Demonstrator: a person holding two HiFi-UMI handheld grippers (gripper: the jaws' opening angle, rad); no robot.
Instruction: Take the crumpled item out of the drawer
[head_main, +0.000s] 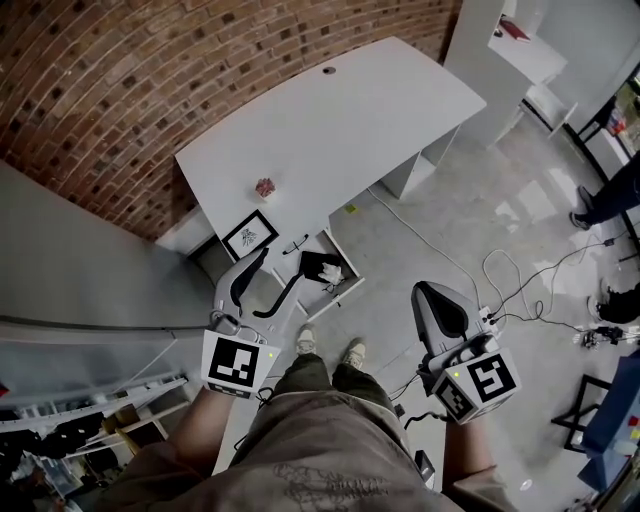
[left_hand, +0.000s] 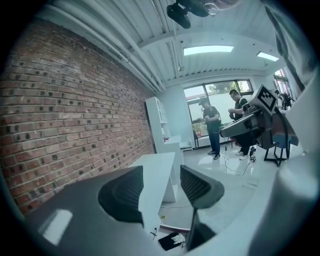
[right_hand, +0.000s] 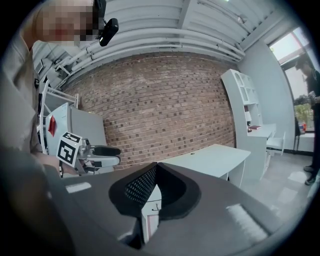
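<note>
The white crumpled item (head_main: 331, 272) lies in the open drawer (head_main: 352, 263) under the near edge of the white desk (head_main: 350, 110), just beside a black thing (head_main: 316, 263). The left gripper (head_main: 282, 265) hangs over the drawer with its jaws wide apart, holding nothing. The right gripper (head_main: 432, 290) is well apart from the drawer, its jaws pressed together and empty.

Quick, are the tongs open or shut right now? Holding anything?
Left tongs: open, holding nothing.
Right tongs: shut, holding nothing.
</note>
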